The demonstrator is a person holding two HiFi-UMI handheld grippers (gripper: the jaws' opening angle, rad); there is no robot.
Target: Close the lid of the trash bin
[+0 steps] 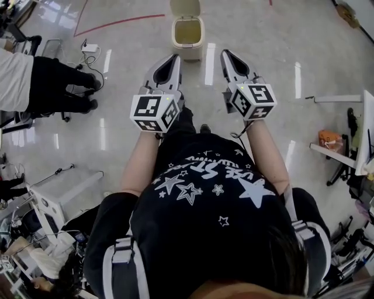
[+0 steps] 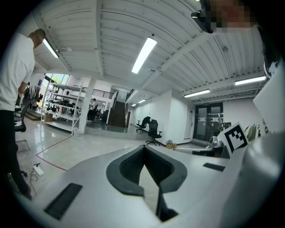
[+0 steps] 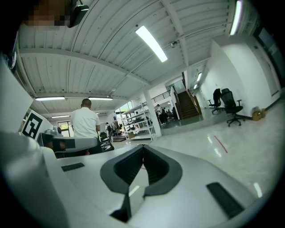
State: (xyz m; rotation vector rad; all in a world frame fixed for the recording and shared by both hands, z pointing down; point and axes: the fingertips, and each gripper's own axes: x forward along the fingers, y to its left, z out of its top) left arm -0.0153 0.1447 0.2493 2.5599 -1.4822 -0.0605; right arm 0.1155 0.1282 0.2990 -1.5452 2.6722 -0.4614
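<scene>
In the head view, the person in a black star-printed T-shirt [image 1: 204,204] holds both tools out over the glossy floor [image 1: 128,134]. The left claw [image 1: 174,58] and the right claw [image 1: 224,54] point forward side by side, each with its marker cube [image 1: 153,111] at the back end. The beige trash bin [image 1: 188,34] stands on the floor just ahead of the two tips, between them and apart from both. Its lid [image 1: 185,7] stands raised at the far side and its mouth is open. A seated person in a white top and black trousers [image 1: 41,82] is at the left, near a white power strip [image 1: 89,48]. A red floor line [image 1: 117,22] runs beyond that. In the left gripper view, the left claw [image 2: 144,149] has its jaws together at the tip, with nothing between them. It points across the hall towards a black office chair [image 2: 153,131], a staircase [image 2: 118,114] and metal shelving [image 2: 62,107]. In the right gripper view, the right claw [image 3: 143,148] likewise has its jaws together and holds nothing. Behind it are a standing person in a white shirt [image 3: 84,123], shelving racks [image 3: 138,122] and two office chairs [image 3: 228,104].
</scene>
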